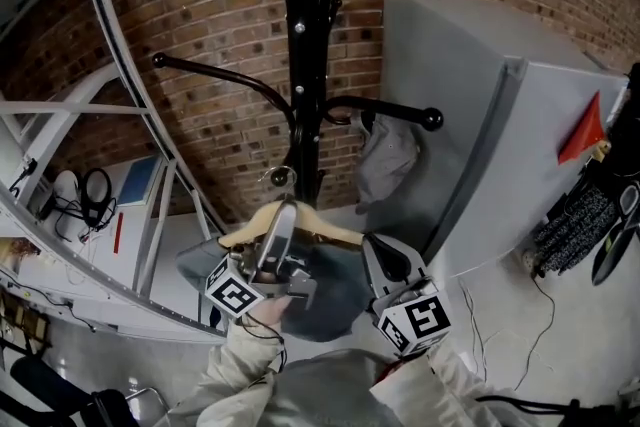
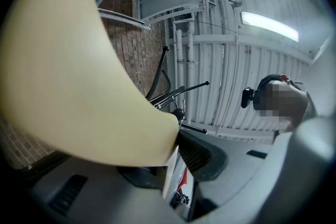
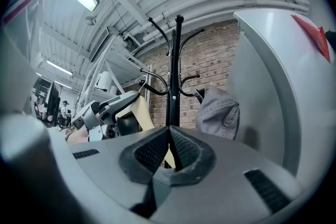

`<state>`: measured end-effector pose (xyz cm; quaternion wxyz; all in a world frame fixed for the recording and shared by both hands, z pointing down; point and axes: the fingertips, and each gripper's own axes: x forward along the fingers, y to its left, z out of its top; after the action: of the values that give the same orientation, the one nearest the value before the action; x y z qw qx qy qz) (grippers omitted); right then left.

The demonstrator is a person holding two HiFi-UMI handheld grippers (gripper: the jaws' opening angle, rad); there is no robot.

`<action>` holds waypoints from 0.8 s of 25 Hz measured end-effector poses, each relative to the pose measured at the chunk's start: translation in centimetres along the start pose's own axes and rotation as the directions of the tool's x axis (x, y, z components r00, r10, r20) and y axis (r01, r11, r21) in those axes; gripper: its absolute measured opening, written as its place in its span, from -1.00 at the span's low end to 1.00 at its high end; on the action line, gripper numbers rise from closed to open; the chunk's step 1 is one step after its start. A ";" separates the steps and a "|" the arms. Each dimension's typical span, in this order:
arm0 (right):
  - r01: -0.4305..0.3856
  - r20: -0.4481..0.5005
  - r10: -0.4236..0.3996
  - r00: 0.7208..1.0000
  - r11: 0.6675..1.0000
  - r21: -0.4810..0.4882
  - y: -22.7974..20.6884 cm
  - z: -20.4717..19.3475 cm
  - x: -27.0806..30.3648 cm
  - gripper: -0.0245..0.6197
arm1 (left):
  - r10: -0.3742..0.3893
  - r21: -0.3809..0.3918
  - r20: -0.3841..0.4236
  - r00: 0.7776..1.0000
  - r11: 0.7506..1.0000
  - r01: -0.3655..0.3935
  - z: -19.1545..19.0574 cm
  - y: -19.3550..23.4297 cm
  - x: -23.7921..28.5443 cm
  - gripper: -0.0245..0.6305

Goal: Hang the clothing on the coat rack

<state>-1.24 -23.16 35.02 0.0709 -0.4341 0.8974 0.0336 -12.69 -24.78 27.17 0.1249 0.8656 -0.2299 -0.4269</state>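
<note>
Brick wall (image 1: pixel 200 15) runs across the back, w/ a big grey cabinet (image 1: pixel 500 145) standing to the right of it. The black coat rack (image 1: pixel 305 65) stands in front of the bricks, arms curving out both sides; it's also seen in the right gripper view (image 3: pixel 173 76). A pale grey garment (image 1: pixel 388 157) already hangs off one of the rack's right-hand arms, btwn pole and cabinet.

Lower down, close to the person, a dark garment (image 1: pixel 320 300) is draped on a wooden hanger (image 1: pixel 330 230) and sags under it, near the base of the pole. The hanger's metal hook (image 1: pixel 281 177) sticks up just beside the pole, below the arms; can't tell if it touches.

The left gripper (image 1: pixel 282 220) is clamped on the hanger near its middle. In its own view the cream wood (image 2: pixel 63 76) fills most of the pic, w/ the pads of the left gripper (image 2: pixel 176 134) pressed onto its edge.

The right gripper (image 1: pixel 378 250) sits just beside the hanger's right end, not on it. Its jaws (image 3: pixel 169 131) are closed tip to tip w/ nothing btwn them.
</note>
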 end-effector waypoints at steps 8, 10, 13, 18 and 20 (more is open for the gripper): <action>0.006 0.005 -0.006 1.000 1.000 -0.004 -0.7 -0.3 1.5 -0.85 | -0.003 -0.024 -0.004 1.000 1.000 0.002 -0.3 2.0 0.8 -0.62; 0.005 0.002 -0.005 1.000 1.000 -0.004 -0.8 -0.3 1.8 -0.85 | 0.003 -0.030 -0.002 1.000 1.000 -0.004 -0.2 2.5 0.8 -0.62; 0.001 -0.005 -0.001 1.000 1.000 -0.006 -0.8 -0.4 2.3 -0.85 | 0.016 -0.036 -0.002 1.000 0.999 -0.016 -0.3 3.3 0.8 -0.62; 0.010 -0.021 -0.010 1.000 1.000 0.002 -1.5 -1.0 2.4 -0.85 | 0.039 -0.054 0.003 0.999 0.998 -0.039 -0.7 4.6 0.6 -0.62; 0.014 -0.027 -0.014 1.000 1.000 0.001 -1.7 -1.1 2.4 -0.85 | 0.046 -0.064 0.004 0.999 0.997 -0.045 -1.0 4.9 0.6 -0.62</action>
<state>-1.49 -26.14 35.69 0.0592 -0.4406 0.8953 0.0266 -13.04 -29.32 29.37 0.1616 0.8545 -0.2362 -0.4334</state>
